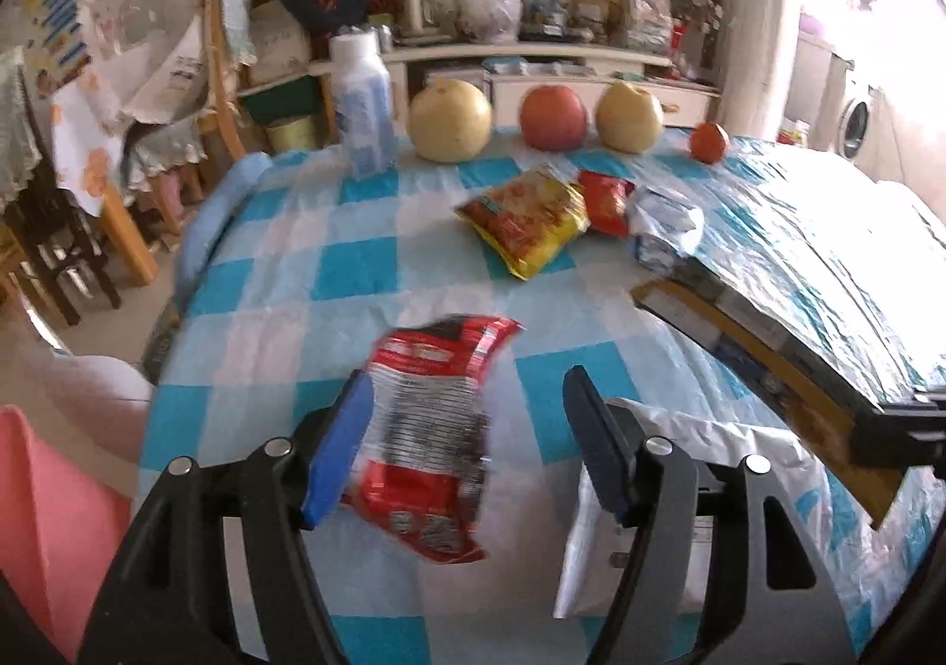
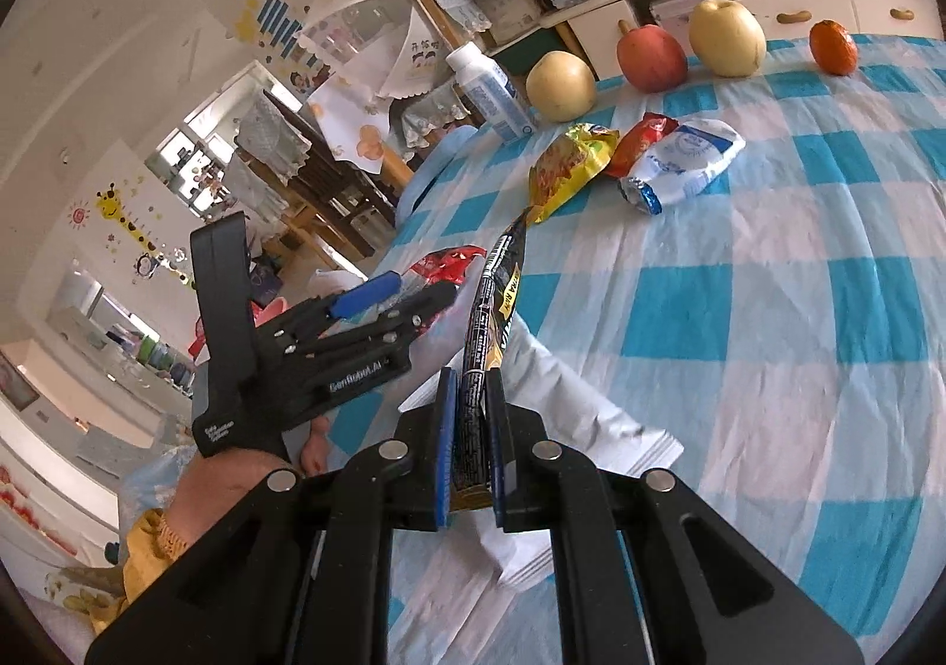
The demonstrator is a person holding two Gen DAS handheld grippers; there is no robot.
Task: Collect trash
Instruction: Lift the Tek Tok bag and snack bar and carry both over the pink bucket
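Red wrapper (image 1: 431, 428), crumpled and blurred, sits between the parted jaws of the left gripper (image 1: 467, 428), against the left pad only, above the checked bench (image 1: 284, 263); print unreadable; the right wrist view alone shows the right gripper (image 2: 470, 428) clamped on a black-and-yellow wrapper (image 2: 493, 310) standing upright, its lettering too small to read; "GenRobot.AI" is legible on the left gripper body; a white bag (image 2: 591, 428) lies beneath.

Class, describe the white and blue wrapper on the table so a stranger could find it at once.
Start at the checked tablecloth and the fruit along its far edge. In front lie three wrappers: the white and blue wrapper is the rightmost, crumpled, beside a small red one.
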